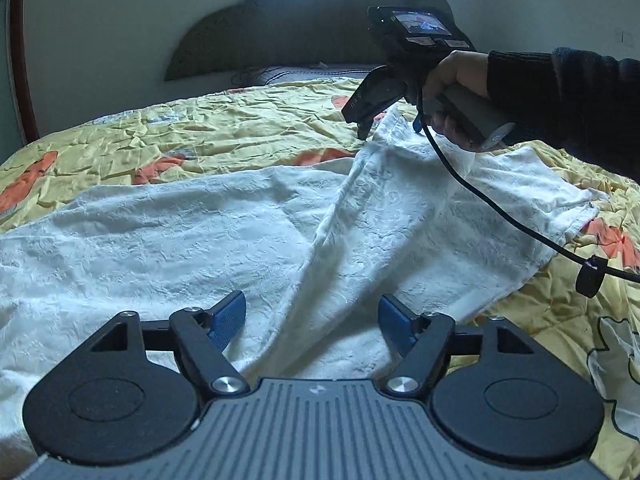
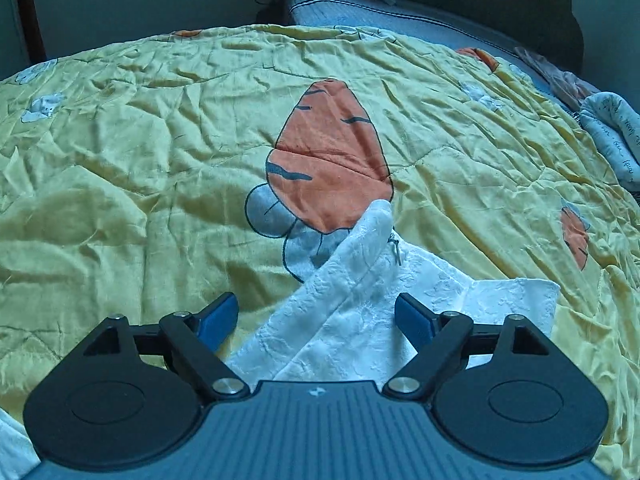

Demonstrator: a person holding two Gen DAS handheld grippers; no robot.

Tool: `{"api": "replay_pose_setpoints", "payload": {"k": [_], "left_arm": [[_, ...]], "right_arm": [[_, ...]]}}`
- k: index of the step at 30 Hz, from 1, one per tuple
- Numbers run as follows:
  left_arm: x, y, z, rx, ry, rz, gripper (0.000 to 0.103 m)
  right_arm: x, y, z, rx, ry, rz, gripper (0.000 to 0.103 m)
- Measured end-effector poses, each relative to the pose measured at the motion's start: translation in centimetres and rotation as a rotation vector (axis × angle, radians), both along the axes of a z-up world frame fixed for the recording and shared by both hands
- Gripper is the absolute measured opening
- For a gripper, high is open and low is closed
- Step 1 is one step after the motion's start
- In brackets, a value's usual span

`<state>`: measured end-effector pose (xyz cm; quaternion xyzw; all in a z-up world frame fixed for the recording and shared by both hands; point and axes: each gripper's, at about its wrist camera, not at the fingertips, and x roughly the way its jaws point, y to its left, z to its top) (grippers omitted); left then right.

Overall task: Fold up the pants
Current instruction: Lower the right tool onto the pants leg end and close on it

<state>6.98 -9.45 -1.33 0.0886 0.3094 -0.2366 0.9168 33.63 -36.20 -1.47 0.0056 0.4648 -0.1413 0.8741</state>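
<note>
Pants: white, crinkled-texture pants (image 1: 200, 232) lie spread on the bed's yellow quilt (image 1: 224, 128), running from the near edge of the bed toward the headboard (image 1: 280, 36); a raised fold runs lengthwise through the middle of the cloth.
Pants, far end: in the right wrist view a pointed corner of the pants (image 2: 360, 280) rests over the printed orange carrot (image 2: 332, 152) on the quilt (image 2: 120, 160), with a small zipper pull showing just beside the fold.
Left gripper: the left gripper (image 1: 312, 320) hovers low over the near part of the pants, its blue pads (image 1: 228, 316) spread wide apart; the central fold runs between them but neither pad presses on it.
Right gripper: the right gripper (image 2: 316, 320) has its blue pads (image 2: 218, 316) set wide apart, one over the quilt and one over the cloth; the pants corner lies in the gap, not pinched.
Right gripper from the left view: the right gripper (image 1: 364, 120) points down at the far tip of the pants, held by a hand (image 1: 456, 92) in a dark sleeve (image 1: 560, 96); a black cable (image 1: 520, 220) trails from it across the cloth.
Bed surroundings: a grey pillow (image 2: 360, 8) sits at the head of the bed, below the headboard.
</note>
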Motion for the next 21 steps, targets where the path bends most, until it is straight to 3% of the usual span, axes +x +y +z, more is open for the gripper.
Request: {"api": "replay_pose_setpoints", "payload": {"k": [6,21], "left_arm": [[0.1,-0.1,0.0,0.0,0.01,-0.003,0.087],[0.4,-0.3,-0.2,0.008,0.015,-0.003,0.091]], "right_arm": [[-0.4,-1.0,-0.4,0.05,-0.037,-0.009,0.092],[-0.7,-1.3,-0.5,0.069,-0.06,0.012,0.093]]}}
